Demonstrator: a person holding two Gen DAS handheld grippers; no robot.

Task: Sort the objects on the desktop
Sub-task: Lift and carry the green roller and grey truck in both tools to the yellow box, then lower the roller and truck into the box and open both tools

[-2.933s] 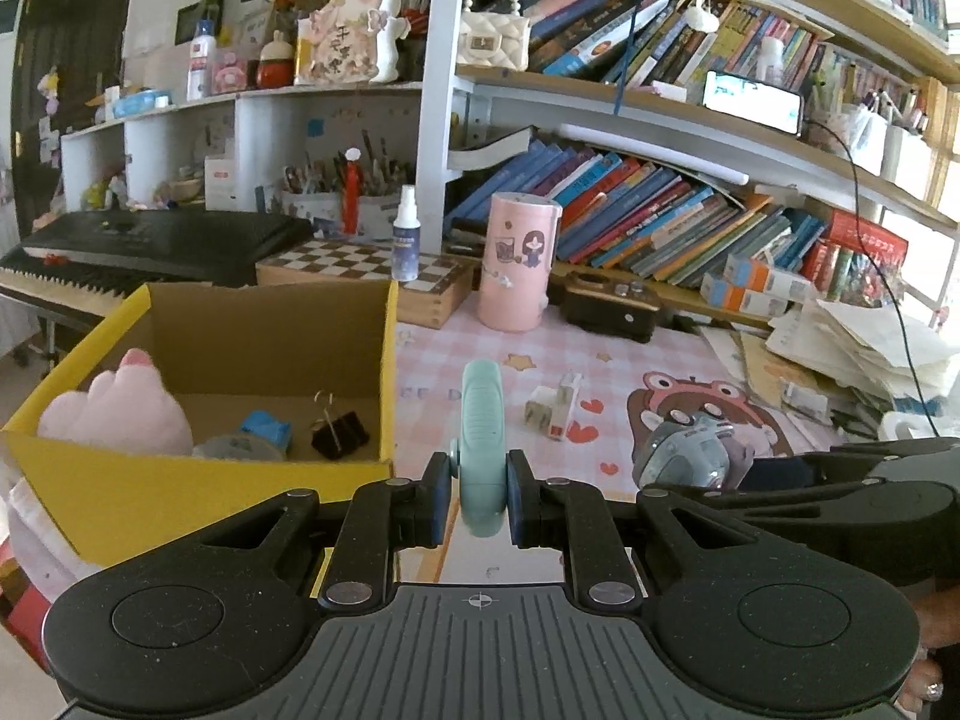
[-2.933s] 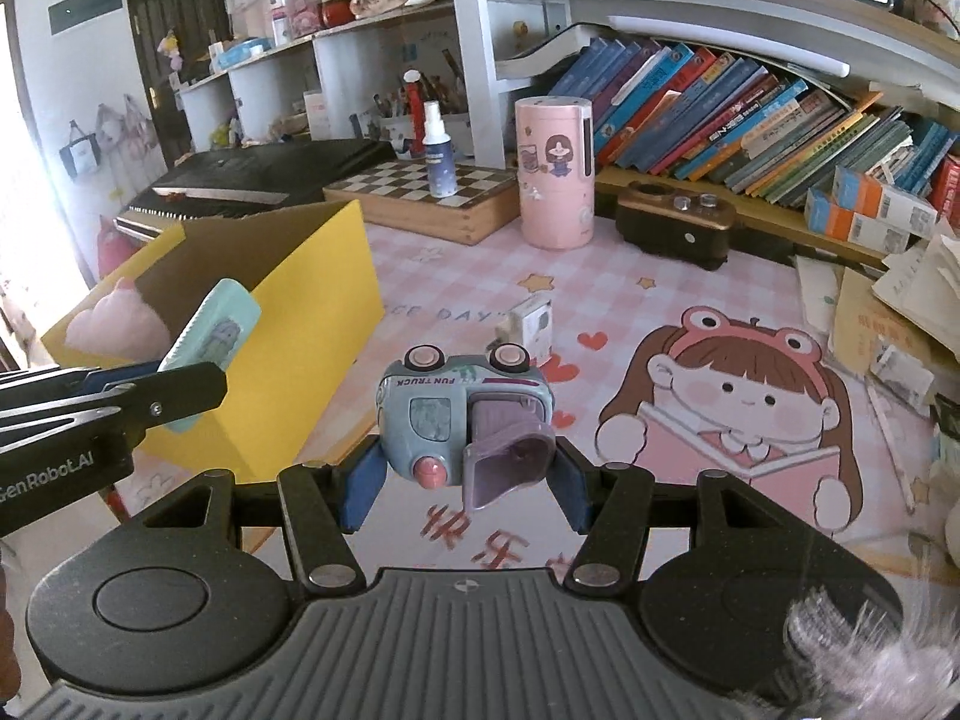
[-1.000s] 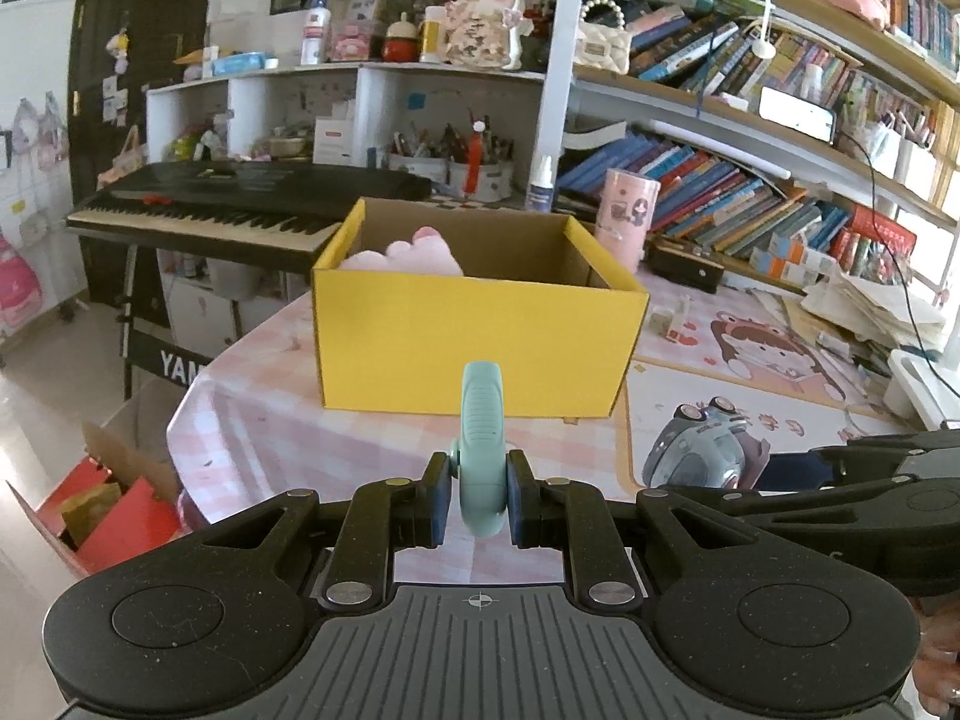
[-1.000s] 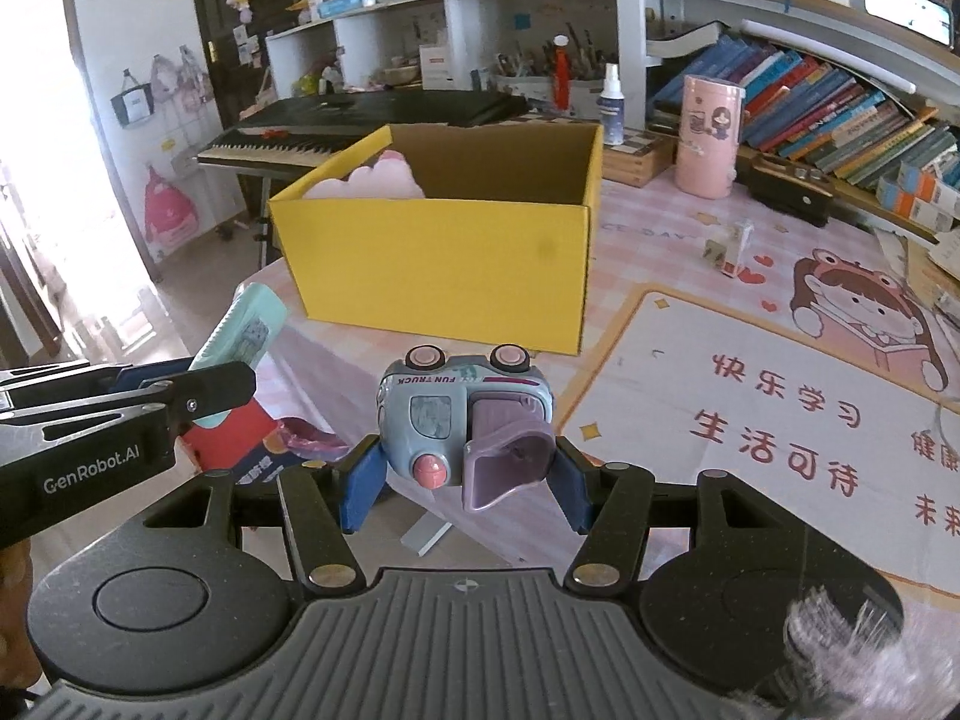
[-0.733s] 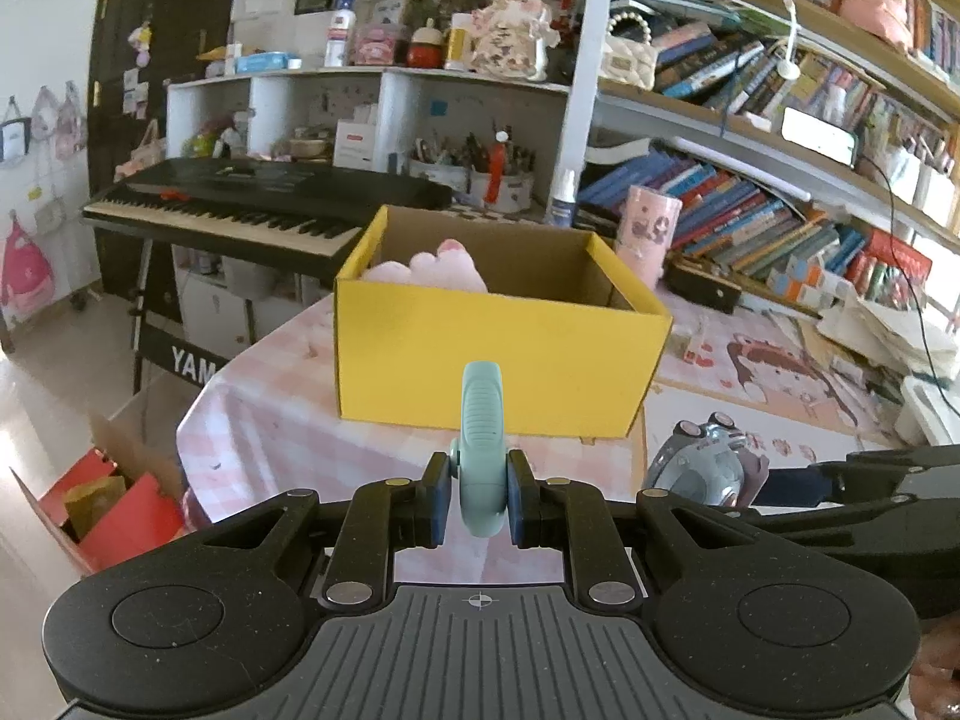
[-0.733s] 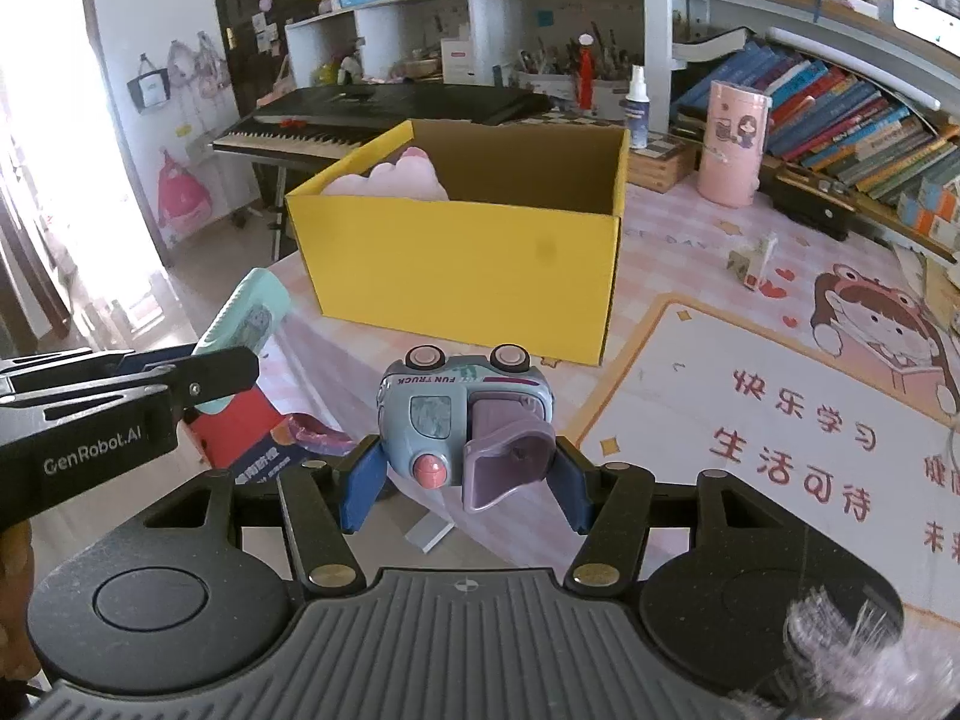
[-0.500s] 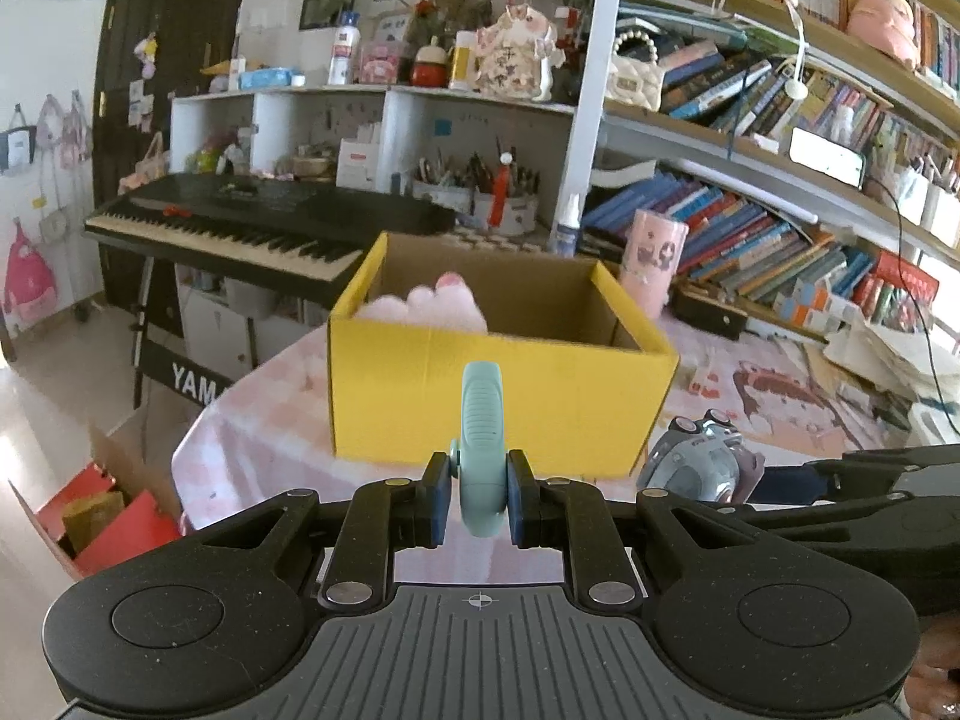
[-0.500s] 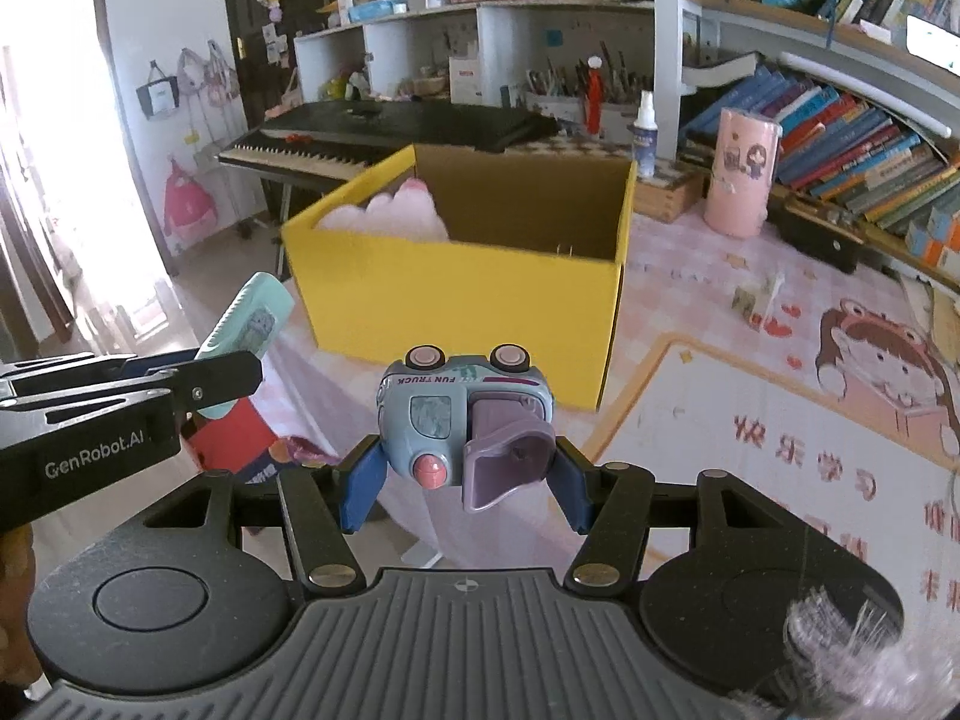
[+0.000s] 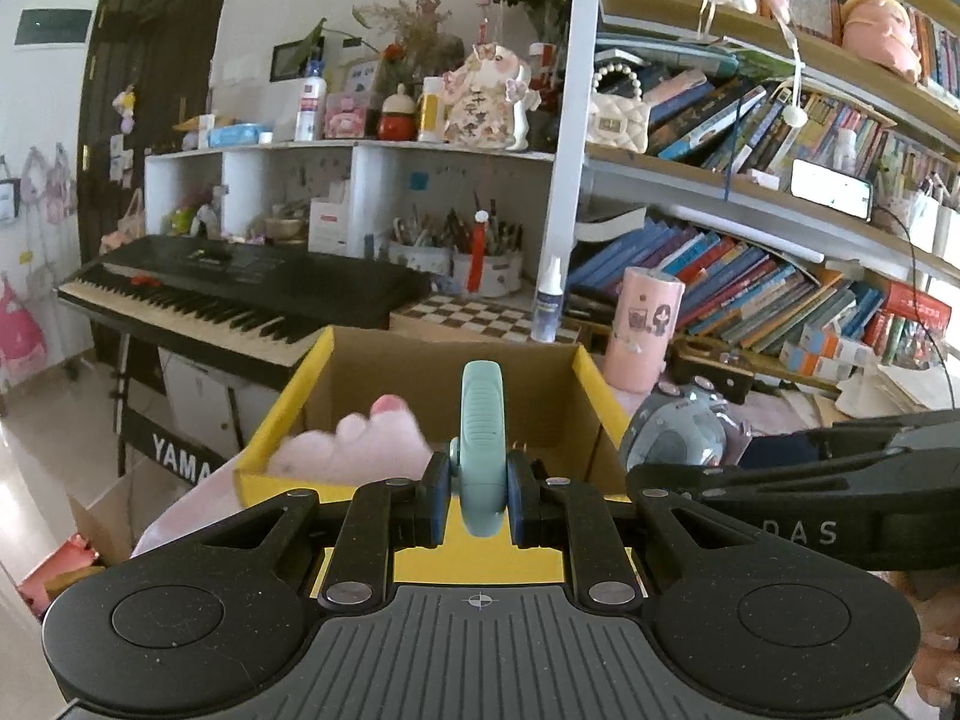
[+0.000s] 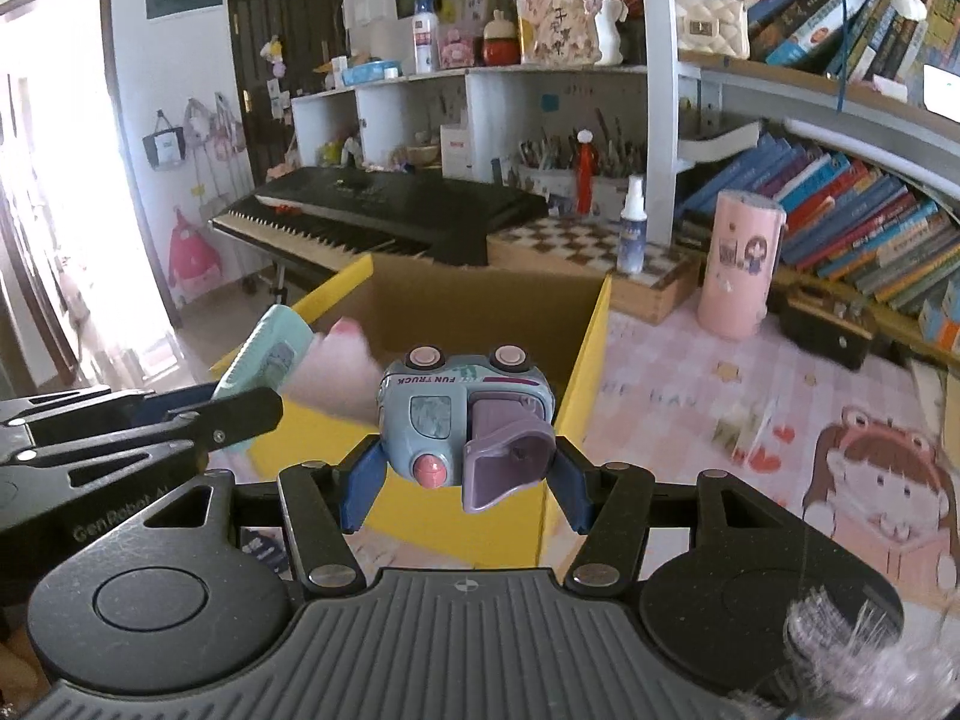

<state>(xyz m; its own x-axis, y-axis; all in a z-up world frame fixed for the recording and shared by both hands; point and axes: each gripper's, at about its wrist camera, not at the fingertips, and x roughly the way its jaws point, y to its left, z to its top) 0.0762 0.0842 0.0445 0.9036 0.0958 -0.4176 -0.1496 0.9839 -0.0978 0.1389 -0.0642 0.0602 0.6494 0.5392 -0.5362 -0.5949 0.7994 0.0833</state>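
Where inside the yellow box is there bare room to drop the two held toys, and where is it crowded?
Free: the box's right half, between the pink plush toy and the right wall. Crowded: the left side, filled by the plush. The left gripper holds a mint green comb; the right gripper holds a toy truck.

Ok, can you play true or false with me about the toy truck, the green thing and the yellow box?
1. The right gripper is shut on the toy truck. True.
2. The left gripper is empty. False: it is shut on a mint-green case.
3. The yellow box has a pink plush toy inside. True.
4. The toy truck is red. False: it is grey-blue with a purple part.
5. The spray bottle stands on the checkered board. True.
6. The yellow box has a lid on. False: its top is open.
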